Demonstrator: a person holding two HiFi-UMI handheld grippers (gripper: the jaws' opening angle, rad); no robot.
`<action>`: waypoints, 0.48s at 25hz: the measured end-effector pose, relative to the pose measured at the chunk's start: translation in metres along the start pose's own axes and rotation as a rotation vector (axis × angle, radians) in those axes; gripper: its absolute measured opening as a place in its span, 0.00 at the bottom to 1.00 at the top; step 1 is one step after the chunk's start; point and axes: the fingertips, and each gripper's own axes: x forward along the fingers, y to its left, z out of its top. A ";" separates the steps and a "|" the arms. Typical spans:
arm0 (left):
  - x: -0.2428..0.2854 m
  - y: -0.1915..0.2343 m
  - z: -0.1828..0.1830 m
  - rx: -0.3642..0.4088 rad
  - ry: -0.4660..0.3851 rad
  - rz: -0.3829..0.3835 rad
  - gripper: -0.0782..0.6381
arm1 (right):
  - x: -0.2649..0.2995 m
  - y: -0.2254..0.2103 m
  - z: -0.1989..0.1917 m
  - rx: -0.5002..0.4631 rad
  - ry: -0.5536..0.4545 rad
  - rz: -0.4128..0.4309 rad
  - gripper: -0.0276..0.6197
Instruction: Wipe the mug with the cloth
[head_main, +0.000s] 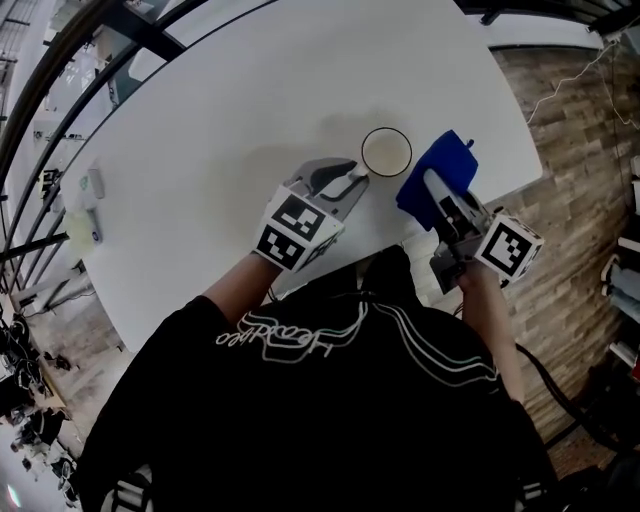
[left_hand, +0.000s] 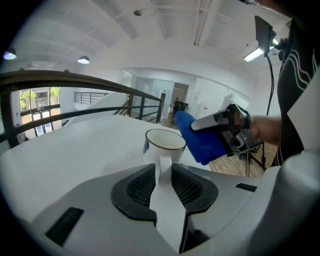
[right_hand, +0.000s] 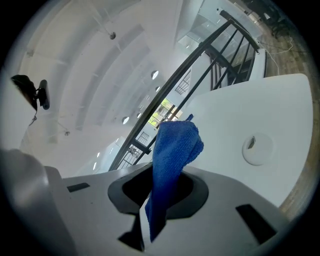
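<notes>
One white mug (head_main: 386, 152), dark-rimmed, stands upright beside bunched blue cloth (head_main: 447, 157).

table (head_main: 250, 100): white, curved edge | mug (head_main: 386, 152): white, upright, near the table's front edge | left gripper (head_main: 355, 173): tips against the mug's lower-left side | right gripper (head_main: 429, 181): clamps blue cloth (head_main: 447, 157), which hangs just right of the mug; contact unclear | floor (head_main: 575, 150): wood, at right

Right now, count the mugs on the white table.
1: the white ceramic mug near the white table's front edge, its handle between the left gripper's pads. The person's torso hides some table.
</notes>
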 end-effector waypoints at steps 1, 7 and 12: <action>0.000 0.000 0.000 0.006 0.002 0.008 0.25 | 0.001 0.000 0.002 -0.002 0.009 0.012 0.13; -0.002 0.001 0.001 0.024 0.009 0.066 0.22 | 0.009 -0.002 0.006 -0.006 0.080 0.068 0.13; 0.000 0.001 0.001 0.037 0.016 0.112 0.22 | 0.014 -0.007 0.006 -0.002 0.127 0.111 0.13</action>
